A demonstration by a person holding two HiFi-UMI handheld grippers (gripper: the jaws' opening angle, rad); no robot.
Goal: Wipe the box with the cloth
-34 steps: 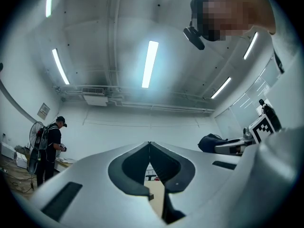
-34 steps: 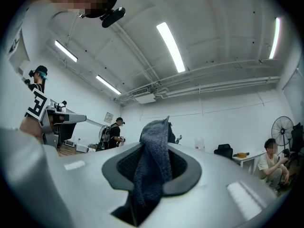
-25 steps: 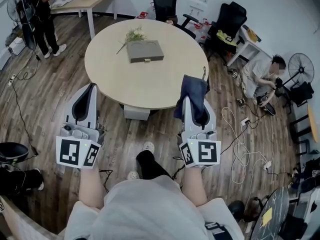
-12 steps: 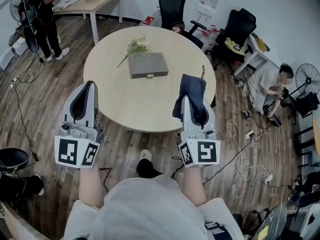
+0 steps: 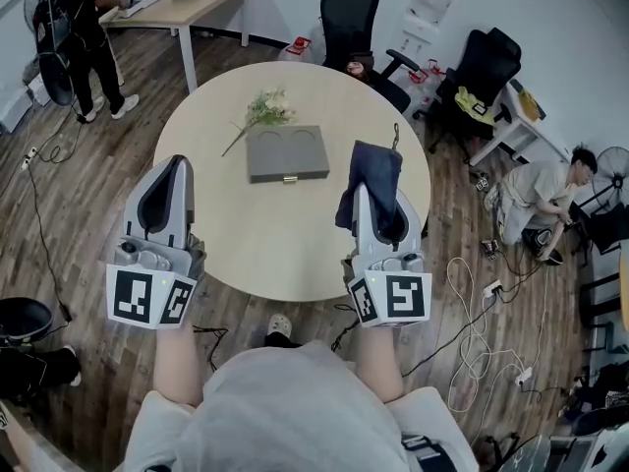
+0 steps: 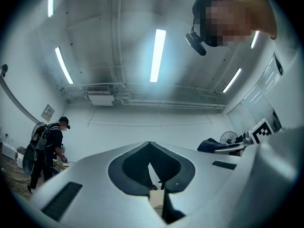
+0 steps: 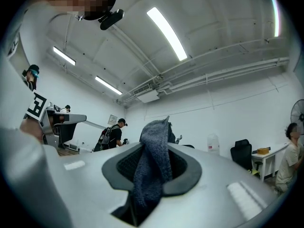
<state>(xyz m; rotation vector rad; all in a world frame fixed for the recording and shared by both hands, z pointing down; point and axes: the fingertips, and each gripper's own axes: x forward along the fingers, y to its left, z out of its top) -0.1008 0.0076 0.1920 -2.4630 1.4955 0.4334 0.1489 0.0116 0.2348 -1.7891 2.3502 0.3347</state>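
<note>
Wiping looks unstarted; the right gripper point(image 7: 151, 175) clamps its fingers on a dark blue fabric cloth point(image 5: 373, 170), just beside the flat grey rectangular box point(image 5: 286, 152); the left gripper point(image 6: 150, 167) is empty, fingers together.

- The head camera point(image 6: 195, 42) sits above the person and looks steeply down on the left claw point(image 5: 177, 163) and right claw point(image 5: 379, 197) from behind. The round table point(image 5: 295, 254) lies just beyond their tips.
- The left claw's camera rides close behind its jaws, tilted up at the ceiling lamps point(image 6: 156, 56). The right claw shows at its right edge.
- The right claw's camera sits equally close and is also tilted up. The cloth point(image 7: 152, 170) between its jaws fills the middle.
- All three views share the standing person in black point(image 5: 84, 18), far ahead and left of the left claw.
</note>
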